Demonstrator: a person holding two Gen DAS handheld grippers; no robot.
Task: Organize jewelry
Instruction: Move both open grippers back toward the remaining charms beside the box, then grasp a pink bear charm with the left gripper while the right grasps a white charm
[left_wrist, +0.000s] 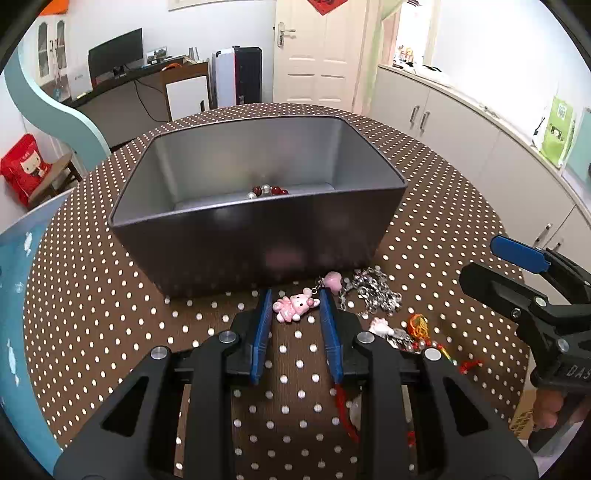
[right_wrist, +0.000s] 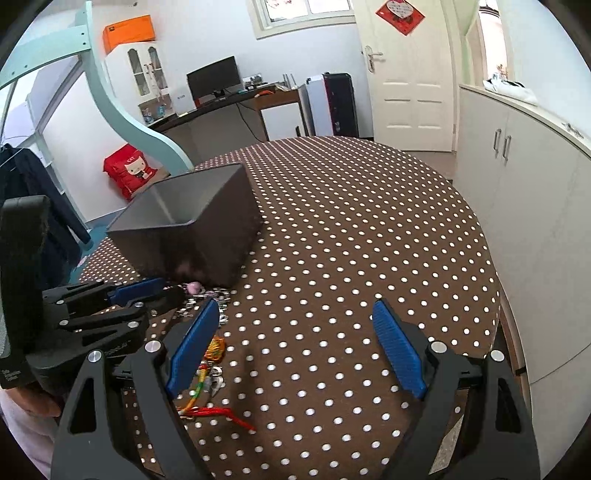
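Observation:
A grey metal box stands on the dotted table; a red and white bead bracelet lies inside it. My left gripper is open, low over the table, with its fingers on either side of a pink pig charm that lies just in front of the box. A silver chain, a pink bead, and a red and yellow cord ornament lie to its right. My right gripper is wide open and empty above bare tablecloth; the ornament lies by its left finger.
The round table with a brown polka-dot cloth falls off at its right edge near white cabinets. A blue board sits at the table's left. The box also shows in the right wrist view.

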